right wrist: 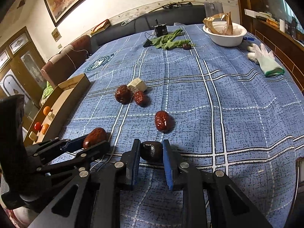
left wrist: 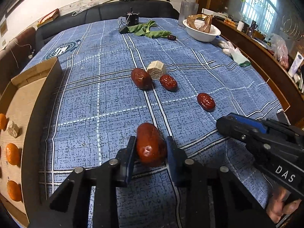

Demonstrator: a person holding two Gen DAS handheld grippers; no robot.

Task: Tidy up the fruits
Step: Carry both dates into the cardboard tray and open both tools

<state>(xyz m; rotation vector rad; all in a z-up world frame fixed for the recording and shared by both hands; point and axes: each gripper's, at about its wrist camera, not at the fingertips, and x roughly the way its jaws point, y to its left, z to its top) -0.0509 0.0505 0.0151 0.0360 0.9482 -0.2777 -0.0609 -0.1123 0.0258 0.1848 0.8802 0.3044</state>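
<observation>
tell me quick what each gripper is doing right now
left gripper: shut on a red date
right gripper: shut on a dark date

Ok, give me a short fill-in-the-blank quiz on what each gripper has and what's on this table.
1. The left gripper is shut on a glossy ____ date.
2. The right gripper pinches a wrinkled ____ fruit.
3. The small orange citrus fruits lie in the flat ____ box.
4. The white bowl holds crumpled ____ wrapping.

Answers: red; black; cardboard; brown
</observation>
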